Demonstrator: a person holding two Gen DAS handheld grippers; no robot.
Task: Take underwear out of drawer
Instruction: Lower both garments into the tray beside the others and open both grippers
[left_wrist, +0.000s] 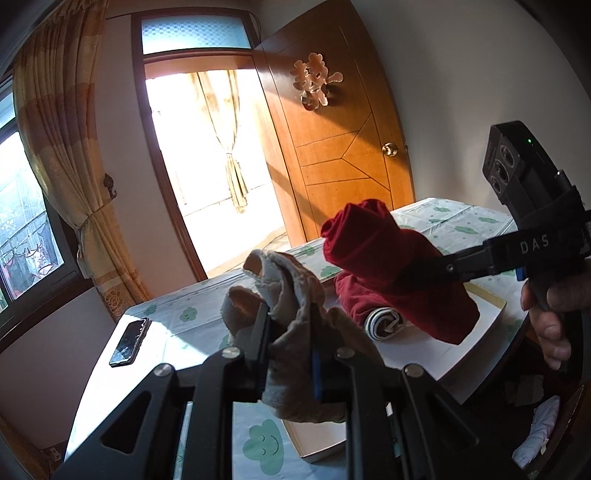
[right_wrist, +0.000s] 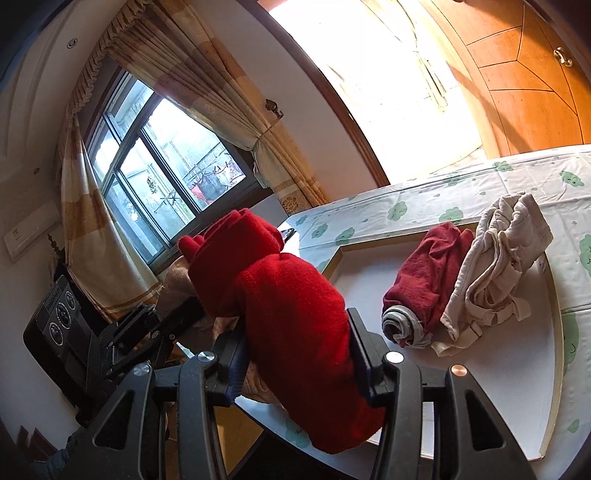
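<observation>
Clearly two garments are being carried at once, one in each hand-held gripper, above a shallow white drawer (right_wrist: 509, 369) that lies on a bed covered by a sheet with green smiling clouds (right_wrist: 399, 210). Seen from the left wrist, the left gripper (left_wrist: 290, 339) is clenched almost fully on a thin beige piece of underwear (left_wrist: 295, 295), which bunches up and flops over the jaws, likely because so little cloth is pinched. Seen from the right wrist, the right gripper (right_wrist: 299, 354) is clamped partway on a thick rolled red piece of underwear (right_wrist: 280, 314); the jaws stand wider, as the roll is bulky. Both pieces hang in the air, clear of the drawer, probably being carried off together to save a trip. Left inside the drawer are a dark red roll with a grey striped end (right_wrist: 424, 288) and, touching it, a crumpled cream garment (right_wrist: 498, 266), so the task looks only partly done. A dark phone (left_wrist: 129, 341) lies on the sheet near the bed's edge. Readable writing: white letters "D A S" on the right gripper's body in the left wrist view. A decorative cut-out character (left_wrist: 314, 83) hangs on the wooden door (left_wrist: 351, 166); I cannot read it with certainty.
</observation>
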